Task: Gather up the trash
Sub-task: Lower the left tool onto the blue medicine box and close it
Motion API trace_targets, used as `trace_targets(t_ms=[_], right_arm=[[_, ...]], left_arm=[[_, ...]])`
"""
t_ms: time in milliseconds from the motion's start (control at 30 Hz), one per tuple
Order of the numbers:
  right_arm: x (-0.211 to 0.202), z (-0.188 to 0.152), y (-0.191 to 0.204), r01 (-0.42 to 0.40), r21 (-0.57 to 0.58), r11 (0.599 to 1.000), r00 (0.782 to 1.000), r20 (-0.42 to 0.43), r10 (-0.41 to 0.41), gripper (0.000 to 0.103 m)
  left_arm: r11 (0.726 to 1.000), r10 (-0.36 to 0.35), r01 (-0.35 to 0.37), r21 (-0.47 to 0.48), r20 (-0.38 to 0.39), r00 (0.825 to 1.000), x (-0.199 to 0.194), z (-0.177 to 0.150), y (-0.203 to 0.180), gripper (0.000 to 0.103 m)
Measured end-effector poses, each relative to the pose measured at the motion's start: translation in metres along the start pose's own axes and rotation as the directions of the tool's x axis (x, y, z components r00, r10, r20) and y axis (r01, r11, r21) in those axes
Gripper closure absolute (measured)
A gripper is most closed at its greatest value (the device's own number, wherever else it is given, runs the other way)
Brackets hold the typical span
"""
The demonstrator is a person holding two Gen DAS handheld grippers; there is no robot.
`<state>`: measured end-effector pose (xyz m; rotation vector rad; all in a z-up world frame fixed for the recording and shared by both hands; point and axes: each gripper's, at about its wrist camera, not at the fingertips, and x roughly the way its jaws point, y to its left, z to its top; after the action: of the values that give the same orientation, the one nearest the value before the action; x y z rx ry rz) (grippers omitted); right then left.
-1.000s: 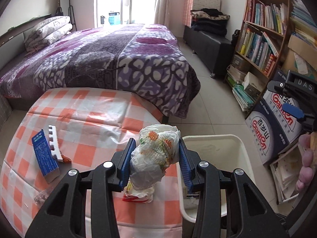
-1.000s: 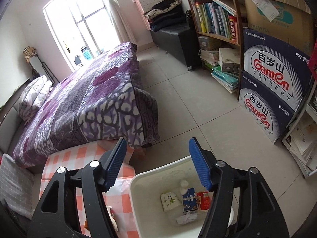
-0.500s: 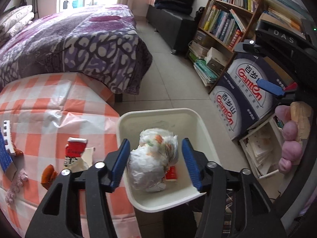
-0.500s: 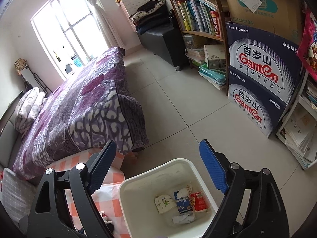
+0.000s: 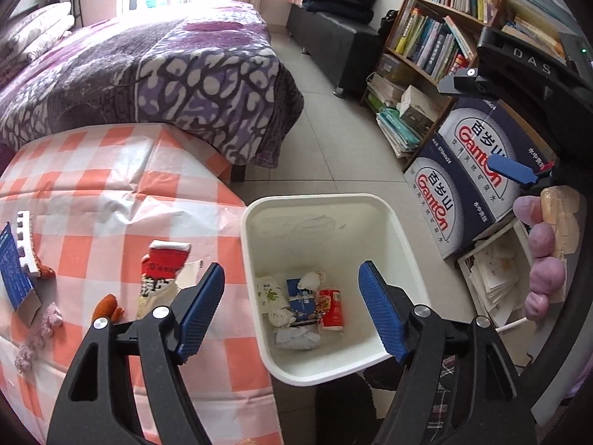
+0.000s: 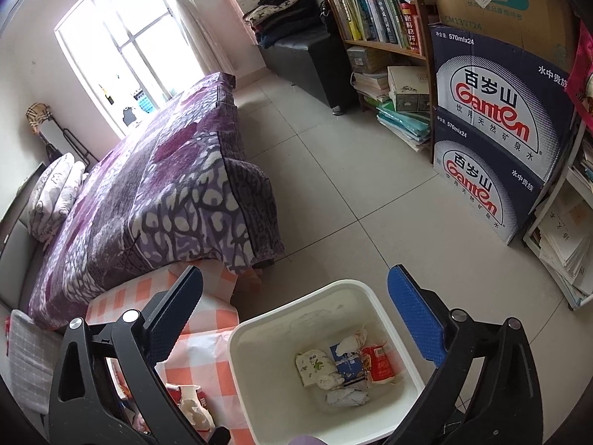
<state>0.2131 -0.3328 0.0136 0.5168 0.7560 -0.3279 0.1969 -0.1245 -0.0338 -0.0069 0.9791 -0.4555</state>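
Observation:
My left gripper [image 5: 292, 311] is open and empty, above the white bin [image 5: 322, 205] on the floor beside the table. The bin holds several pieces of trash, among them a crumpled white bag [image 5: 296, 337], a red pack [image 5: 331, 309] and a blue carton [image 5: 302, 298]. On the checked tablecloth [image 5: 96, 193] lie a red-and-white wrapper [image 5: 163, 269], an orange scrap [image 5: 105, 306], a blue box [image 5: 15, 270] and a pink scrap [image 5: 37, 337]. My right gripper [image 6: 296, 315] is open and empty, above the bin [image 6: 281, 319].
A bed with a purple blanket [image 5: 155, 74] stands behind the table. Blue water cartons [image 5: 463, 170] and a bookshelf [image 5: 430, 37] line the right wall. Paper stacks [image 5: 493, 274] lie by the bin. The right gripper and hand [image 5: 541, 259] show at the left wrist view's right edge.
My left gripper carried the crumpled bag from the table over the bin, opened and dropped it in. The right gripper stayed open over the bin.

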Motion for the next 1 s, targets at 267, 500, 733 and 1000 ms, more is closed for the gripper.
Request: trace_targets(t_ms=[267, 500, 733, 1000], right_arm=[[0.009, -0.016, 0.035, -0.020, -0.055, 0.998, 0.999, -0.039, 0.018, 0.007], [0.020, -0.035, 0.076, -0.051, -0.117, 0.992, 0.996, -0.084, 0.041, 0.007], [0.030, -0.059, 0.120, -0.087, -0.198, 0.976, 0.990, -0.130, 0.062, 0.007], [0.037, -0.084, 0.164, -0.131, -0.284, 0.950, 0.982, -0.170, 0.084, 0.007]], left_arm=[[0.968, 0.252, -0.251, -0.021, 0.051, 0.966, -0.020, 0.000, 0.048, 0.020], [0.883, 0.456, -0.449, -0.138, 0.019, 0.890, -0.031, -0.001, 0.122, 0.019], [0.759, 0.531, -0.527, -0.382, -0.107, 0.841, -0.047, -0.006, 0.224, 0.019], [0.629, 0.541, -0.586, -0.511, -0.255, 0.802, -0.037, -0.023, 0.305, 0.019]])
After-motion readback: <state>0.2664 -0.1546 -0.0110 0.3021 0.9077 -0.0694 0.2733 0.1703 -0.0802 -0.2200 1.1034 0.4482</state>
